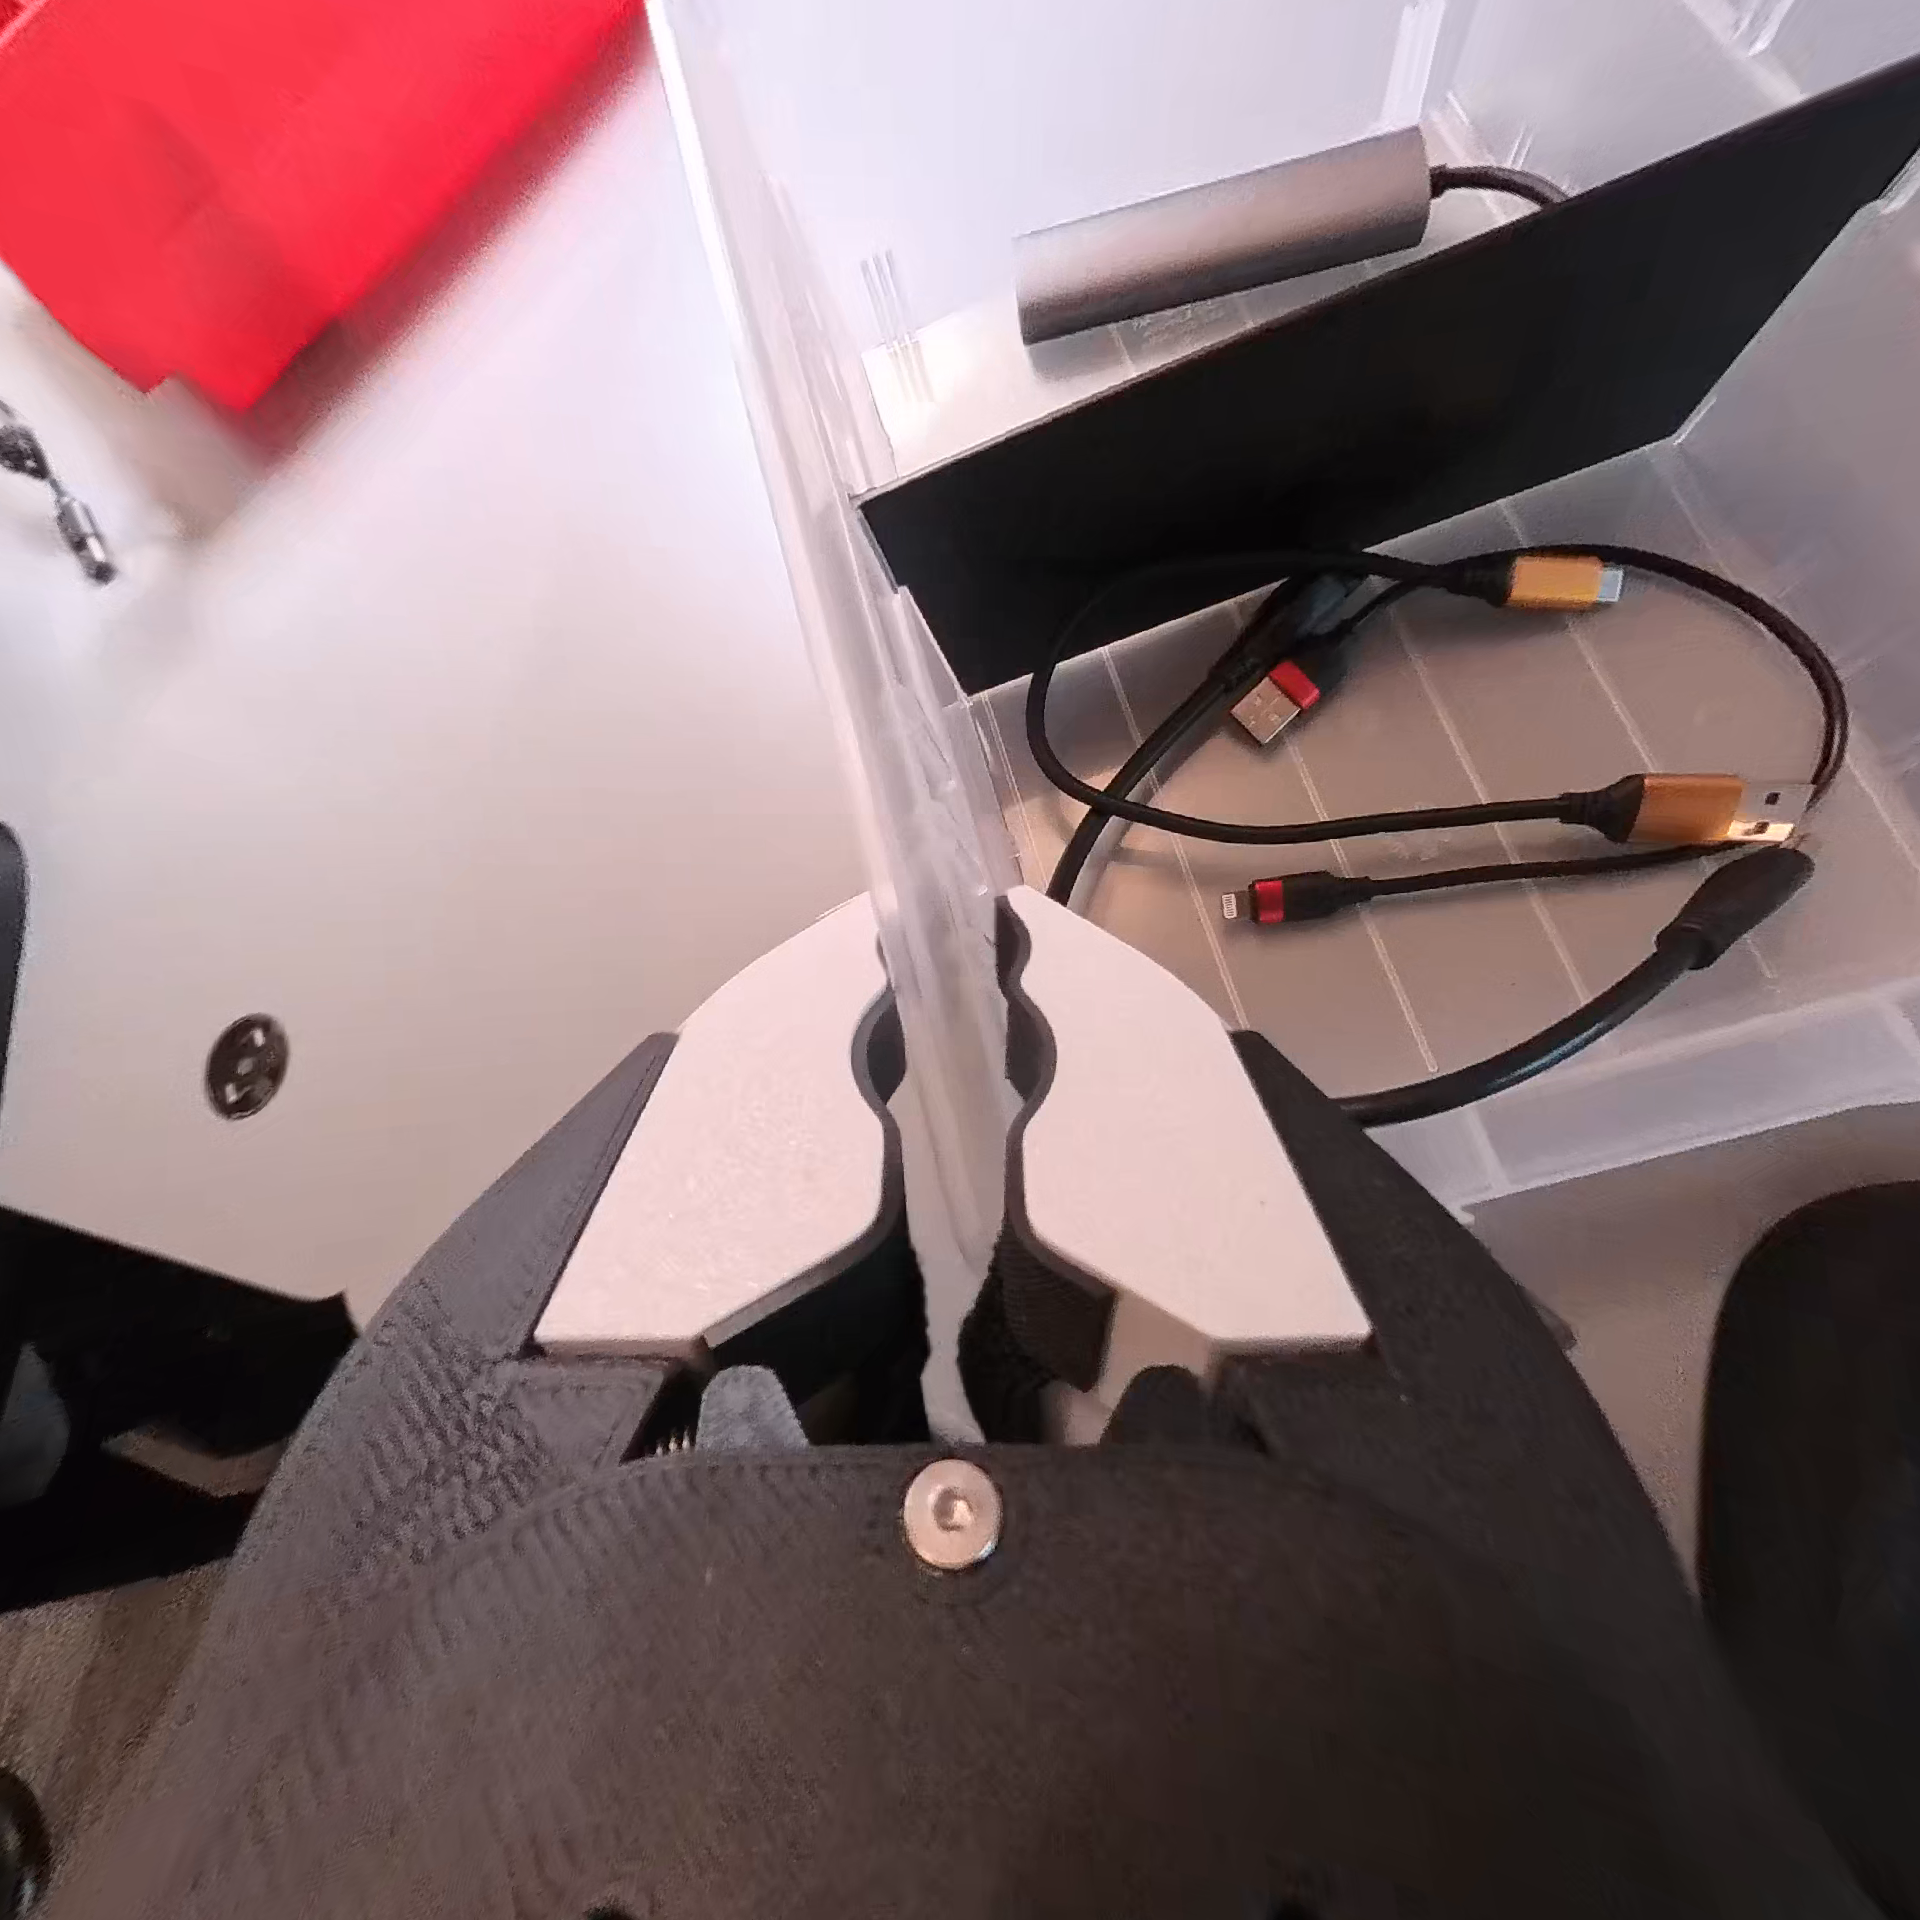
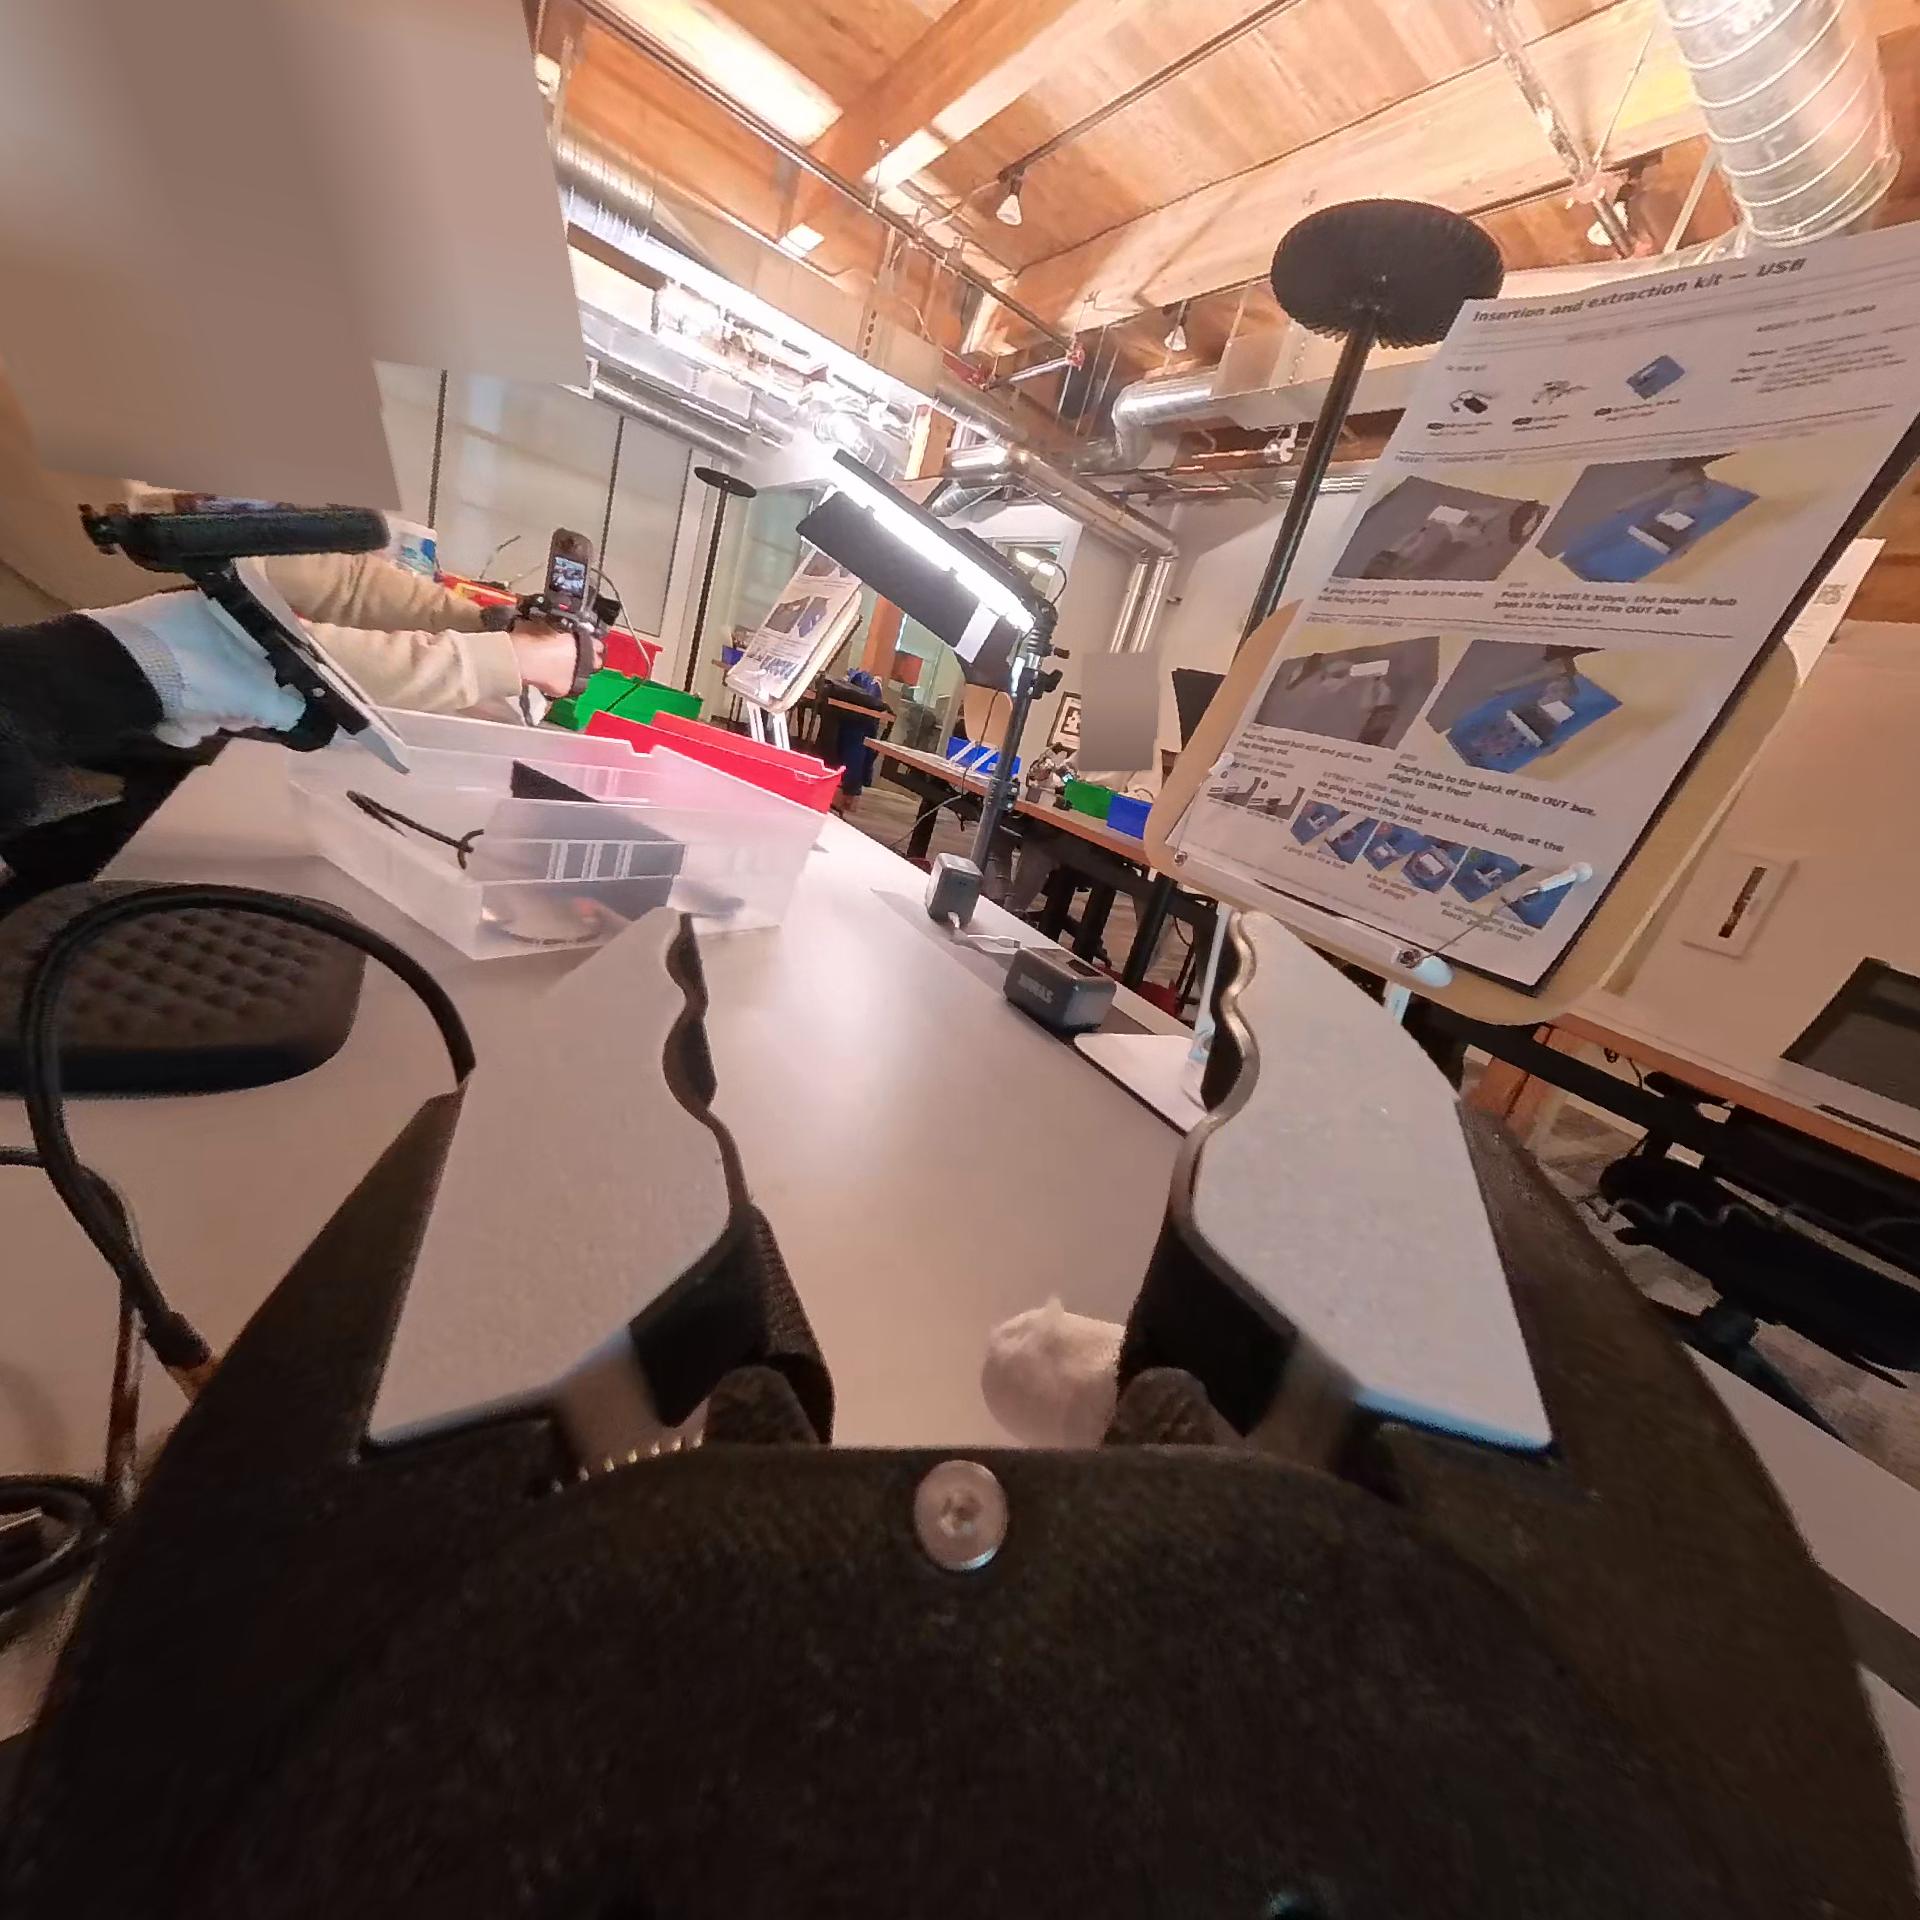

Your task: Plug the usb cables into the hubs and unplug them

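My left gripper (image 1: 940, 920) is shut on the side wall of a clear plastic bin (image 1: 790, 364). Inside, a grey USB hub (image 1: 1226, 260) lies behind a black divider (image 1: 1403, 416). In front of the divider lie loose cables: a gold USB plug (image 1: 1688, 821), a red USB plug (image 1: 1273, 707), a red-collared small plug (image 1: 1299, 899) and a black plug (image 1: 1745, 894). My right gripper (image 2: 961, 925) is open and empty, low over the table, to the right of the bin (image 2: 727, 831). The left gripper (image 2: 312, 686) shows there on the bin's rim.
A red bin (image 1: 260, 187) lies beyond the clear one on the white table (image 1: 468, 727). A black pad (image 2: 156, 987) and a black cord lie at the near left. An instruction sheet on a stand (image 2: 1558, 623), a lamp (image 2: 935, 571) and a small grey device (image 2: 1060, 987) stand at the right. The grippers' ends are close to 60 centimeters from one another.
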Demonstrator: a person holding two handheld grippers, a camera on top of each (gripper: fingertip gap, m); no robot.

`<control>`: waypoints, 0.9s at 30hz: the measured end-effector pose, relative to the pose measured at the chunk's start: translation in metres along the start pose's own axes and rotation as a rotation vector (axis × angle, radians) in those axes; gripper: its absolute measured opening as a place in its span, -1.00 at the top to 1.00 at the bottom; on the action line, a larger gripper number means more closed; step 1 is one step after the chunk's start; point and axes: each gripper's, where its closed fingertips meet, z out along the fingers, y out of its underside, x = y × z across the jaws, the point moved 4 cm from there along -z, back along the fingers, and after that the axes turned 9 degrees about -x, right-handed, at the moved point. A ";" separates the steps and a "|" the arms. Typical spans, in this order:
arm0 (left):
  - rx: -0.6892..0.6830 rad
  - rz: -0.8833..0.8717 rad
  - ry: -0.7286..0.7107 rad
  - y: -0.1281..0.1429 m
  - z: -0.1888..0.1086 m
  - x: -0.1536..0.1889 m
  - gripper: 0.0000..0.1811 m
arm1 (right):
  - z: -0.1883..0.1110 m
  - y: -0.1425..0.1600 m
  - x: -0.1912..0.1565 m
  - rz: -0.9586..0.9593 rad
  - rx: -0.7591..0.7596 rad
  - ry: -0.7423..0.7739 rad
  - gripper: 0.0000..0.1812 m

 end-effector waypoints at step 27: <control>-0.383 0.954 0.382 -0.033 0.047 0.096 0.95 | 0.002 0.000 -0.004 -0.007 -0.010 -0.035 0.05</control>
